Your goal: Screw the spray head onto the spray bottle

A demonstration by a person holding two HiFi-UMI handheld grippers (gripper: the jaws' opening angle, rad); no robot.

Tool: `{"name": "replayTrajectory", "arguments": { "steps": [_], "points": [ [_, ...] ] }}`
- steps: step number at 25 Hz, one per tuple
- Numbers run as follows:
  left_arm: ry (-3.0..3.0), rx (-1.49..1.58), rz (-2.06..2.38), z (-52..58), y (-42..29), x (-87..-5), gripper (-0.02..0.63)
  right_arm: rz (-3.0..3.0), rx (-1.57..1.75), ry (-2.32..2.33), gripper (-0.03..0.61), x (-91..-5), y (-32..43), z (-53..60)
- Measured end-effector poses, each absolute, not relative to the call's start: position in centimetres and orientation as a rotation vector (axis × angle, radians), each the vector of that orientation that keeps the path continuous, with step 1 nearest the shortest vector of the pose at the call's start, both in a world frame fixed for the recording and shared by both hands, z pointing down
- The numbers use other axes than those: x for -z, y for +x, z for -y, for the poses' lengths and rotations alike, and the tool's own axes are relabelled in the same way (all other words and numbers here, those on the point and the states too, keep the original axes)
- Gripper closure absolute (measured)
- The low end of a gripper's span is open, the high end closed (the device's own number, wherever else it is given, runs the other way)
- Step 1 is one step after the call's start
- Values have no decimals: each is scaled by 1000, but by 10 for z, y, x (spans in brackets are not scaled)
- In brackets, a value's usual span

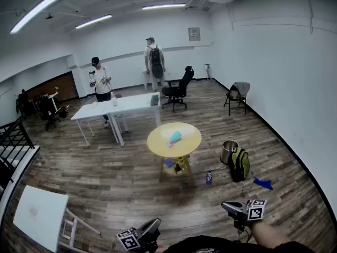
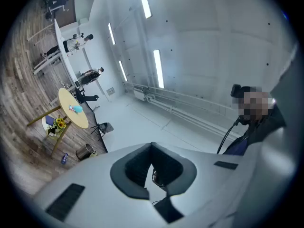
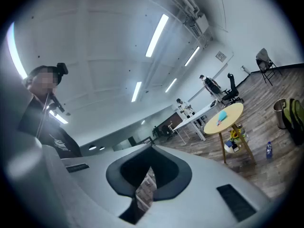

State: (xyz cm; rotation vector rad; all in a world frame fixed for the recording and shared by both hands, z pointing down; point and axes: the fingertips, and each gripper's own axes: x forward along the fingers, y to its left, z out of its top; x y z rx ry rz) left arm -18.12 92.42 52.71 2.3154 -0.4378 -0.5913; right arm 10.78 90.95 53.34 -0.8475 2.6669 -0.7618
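At the bottom edge of the head view:
- left tongs (image 1: 156, 224), clenched, nothing between the jaws; the jaws point up and away from the floor.
- right tongs (image 1: 226, 206), clenched likewise and empty, held about level, with a bare forearm behind them.

Centre of the frame:
- round yellow bench (image 1: 158, 146) on wooden legs, well apart from both tongs.
- spray bottle (image 1: 174, 137), a teal shape with a pale part beside it, lying on the round yellow bench near its middle. Too small to tell whether the head is fitted.
- sunflowers (image 1: 181, 159) and a blue box (image 1: 169, 163), on a low shelf under that bench top.

Right of centre, on the wood floor (image 1: 105, 183):
- small blue bottle (image 1: 209, 177), upright.
- metal bin (image 1: 228, 152), with a green backpack (image 1: 240, 164) touching its right side.
- blue cloth (image 1: 263, 183), near the white wall.

Upper middle:
- long white bench (image 1: 131, 105), with a person in a cap (image 1: 101, 80) standing behind its left part.
- second person (image 1: 155, 62) with a dark backpack, facing the far wall.
- black office chair (image 1: 178, 90), just right of the long bench.
- folding chair (image 1: 238, 96) draped in grey, against the right wall.

Lower left:
- small white table (image 1: 39, 215), tilted in the view.
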Motion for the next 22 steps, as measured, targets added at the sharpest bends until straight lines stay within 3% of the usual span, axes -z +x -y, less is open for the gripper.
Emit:
{"name": "replayTrajectory", "arguments": {
  "steps": [22],
  "points": [
    [2332,564,470,-942,-181,-526,609,-2631,809,-873,558,-534,107,-922]
  ]
}}
